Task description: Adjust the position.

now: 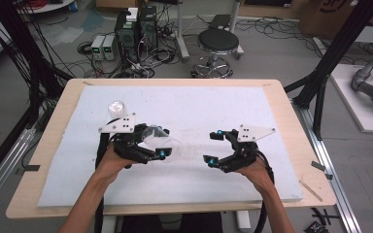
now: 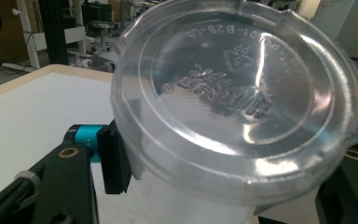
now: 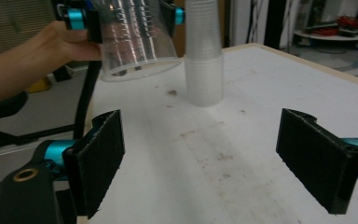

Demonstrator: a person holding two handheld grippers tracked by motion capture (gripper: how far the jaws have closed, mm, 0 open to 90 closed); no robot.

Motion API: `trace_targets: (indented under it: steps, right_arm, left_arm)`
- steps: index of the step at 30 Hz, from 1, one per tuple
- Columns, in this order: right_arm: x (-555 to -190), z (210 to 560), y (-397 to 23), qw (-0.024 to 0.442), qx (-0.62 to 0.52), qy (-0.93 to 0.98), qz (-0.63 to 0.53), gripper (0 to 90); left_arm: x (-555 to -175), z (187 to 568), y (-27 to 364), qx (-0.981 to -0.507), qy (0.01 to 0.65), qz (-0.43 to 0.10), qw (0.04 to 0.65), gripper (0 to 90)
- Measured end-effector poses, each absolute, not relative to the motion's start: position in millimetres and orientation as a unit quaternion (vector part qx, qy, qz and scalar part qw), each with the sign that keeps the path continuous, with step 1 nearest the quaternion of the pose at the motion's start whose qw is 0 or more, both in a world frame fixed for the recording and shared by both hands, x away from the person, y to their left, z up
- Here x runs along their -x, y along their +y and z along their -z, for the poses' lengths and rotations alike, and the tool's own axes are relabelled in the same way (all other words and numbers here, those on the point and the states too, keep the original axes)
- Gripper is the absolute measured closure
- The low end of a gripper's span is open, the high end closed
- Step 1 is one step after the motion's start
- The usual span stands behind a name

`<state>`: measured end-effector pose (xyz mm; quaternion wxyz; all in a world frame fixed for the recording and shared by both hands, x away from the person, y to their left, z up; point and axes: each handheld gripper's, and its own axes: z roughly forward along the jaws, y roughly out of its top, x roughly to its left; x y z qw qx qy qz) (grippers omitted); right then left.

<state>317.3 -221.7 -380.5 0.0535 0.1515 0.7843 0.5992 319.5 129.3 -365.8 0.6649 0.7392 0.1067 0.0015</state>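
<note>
My left gripper is shut on a clear plastic cup and holds it above the white mat, left of centre. In the left gripper view the cup shows its round embossed end, with a black pad pressed on its side. The right gripper view has the same cup hanging with its open mouth downward in the other gripper. My right gripper hovers over the mat right of centre, its jaws wide open with nothing between them.
A stack of clear cups stands upright on the mat behind the left gripper, seen as a tall column in the right gripper view. The wooden table borders the mat. A stool and computers stand beyond.
</note>
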Motion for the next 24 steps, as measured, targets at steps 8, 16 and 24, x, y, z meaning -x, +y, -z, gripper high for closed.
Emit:
trace_targets:
  steps: [8,16,24]
  right_arm:
    - [-316,381,-195,0.016,-0.103,0.784,-0.612,15.0]
    - [-315,379,-174,-0.001,-0.079,0.775,-0.626,13.6]
    - [-314,381,-165,-0.015,-0.074,0.772,-0.631,13.4]
  left_arm:
    - [-316,365,117,-0.742,0.094,0.008,0.664,34.5]
    - [-314,366,108,-0.741,0.085,0.017,0.666,34.5]
    - [-312,365,102,-0.737,0.079,0.019,0.671,34.5]
